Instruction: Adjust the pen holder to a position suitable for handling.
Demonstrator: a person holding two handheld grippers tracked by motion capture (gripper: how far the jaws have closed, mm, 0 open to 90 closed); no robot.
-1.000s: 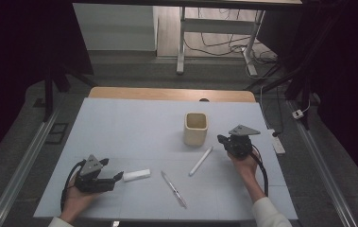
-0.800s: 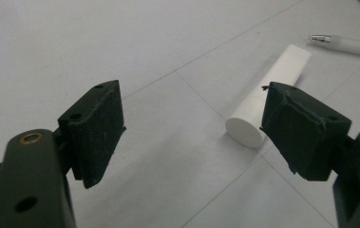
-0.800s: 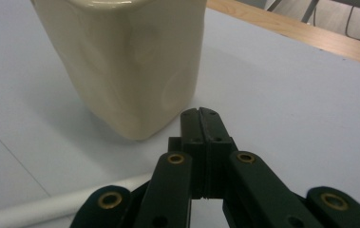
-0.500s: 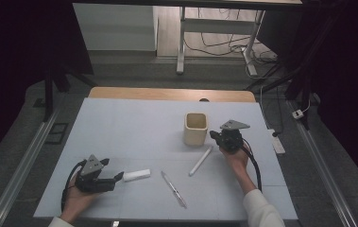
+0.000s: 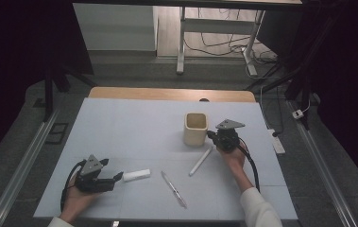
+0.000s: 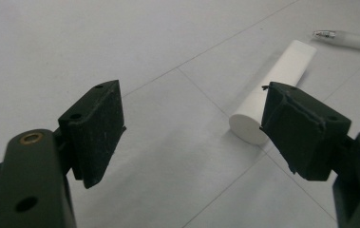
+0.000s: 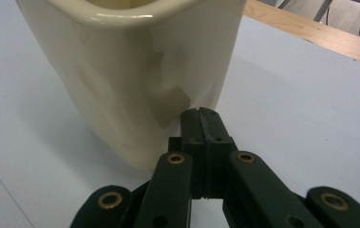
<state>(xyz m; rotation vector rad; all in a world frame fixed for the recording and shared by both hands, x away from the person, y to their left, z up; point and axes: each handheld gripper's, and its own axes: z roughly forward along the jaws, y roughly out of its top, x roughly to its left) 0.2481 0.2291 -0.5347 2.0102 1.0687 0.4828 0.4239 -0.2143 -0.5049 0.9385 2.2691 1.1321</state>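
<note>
The right gripper (image 5: 213, 136) is sitting with its jaws pressed flat together and nothing between them, as the right gripper view shows, its tips (image 7: 200, 118) lying just beside the lower wall of the cream cup (image 7: 135, 71); whether they are touching that wall I cannot tell. In the high view the gripper is pointing at the cup (image 5: 195, 128) from the cup's right, and the person's right hand (image 5: 233, 156) is gripping the body behind it, with the cable looping down along the forearm. The cup is standing upright a little right of the middle of the bench (image 5: 129, 127), nearer the far edge than the near one, its mouth facing up.

Just in front of the right gripper, a white pen (image 5: 200, 161) is lying at a slant, its far end close to the hand. Further toward the near edge, a slim silvery pen (image 5: 174, 189) is lying at the opposite slant.

The left gripper (image 5: 118, 176) is resting near the near left corner with its jaws spread wide and gripping nothing. In the left gripper view a white cylinder (image 6: 275, 90) is lying on the bench just beyond the right-hand jaw, partly behind it, not between the pads. The left hand (image 5: 80, 198) is holding that gripper low over the surface.
</note>
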